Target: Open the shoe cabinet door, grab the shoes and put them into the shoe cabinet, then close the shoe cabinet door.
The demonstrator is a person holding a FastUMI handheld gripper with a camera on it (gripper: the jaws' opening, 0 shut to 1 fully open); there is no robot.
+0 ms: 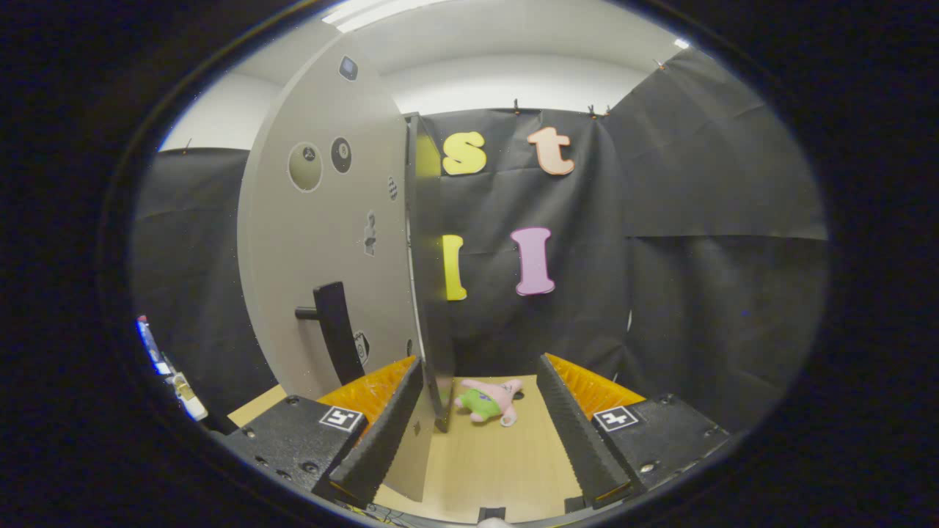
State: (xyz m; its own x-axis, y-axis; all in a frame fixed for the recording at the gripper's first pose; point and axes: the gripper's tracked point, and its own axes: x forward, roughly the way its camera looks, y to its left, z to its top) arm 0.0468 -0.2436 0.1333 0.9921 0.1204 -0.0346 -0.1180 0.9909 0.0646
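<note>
Standing wide open and empty, the gripper (480,433) straddles the cabinet door (330,235) edge at 12 o'clock, probably to swing it; handle (336,330) at 10.

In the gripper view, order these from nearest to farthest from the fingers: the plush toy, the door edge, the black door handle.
Gripper open.
1. Door edge: between the fingers, by the left one.
2. Plush toy: on the floor just ahead.
3. Black door handle: on the door face, left.

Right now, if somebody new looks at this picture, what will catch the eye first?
The tall grey cabinet door with its black handle stands edge-on just ahead of the open gripper, its lower edge between the fingers. Beyond them, a pink and green plush toy lies on the wooden floor.
</note>
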